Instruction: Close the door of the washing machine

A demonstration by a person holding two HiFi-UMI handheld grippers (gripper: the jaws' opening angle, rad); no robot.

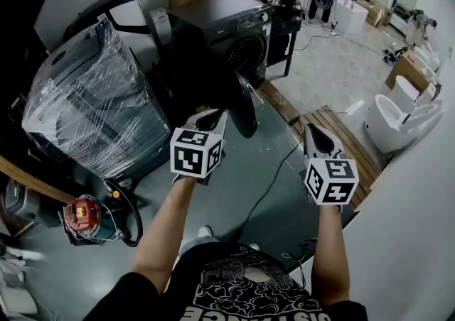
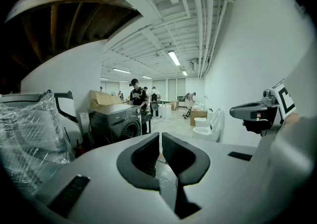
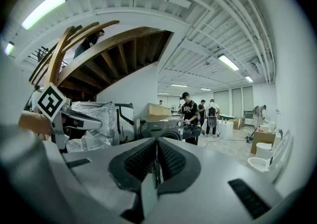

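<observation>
Head view: the washer [image 1: 220, 32] stands ahead of both claws, its door [image 1: 245, 103] open just beyond the left claw [image 1: 215, 122] and left of the right claw [image 1: 318, 140]. Left gripper view: jaws together, empty (a thin slit shows). Right gripper view: jaws together, empty.

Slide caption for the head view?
Left hand-held gripper and right hand-held gripper, both shut, face a washing machine whose door hangs open; a wrapped appliance stands beside it.

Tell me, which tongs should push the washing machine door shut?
Left, probably. The left tongs are shut and empty, right beside the edge of the open door. The right tongs, also shut, are farther away on the door's other side.
</observation>
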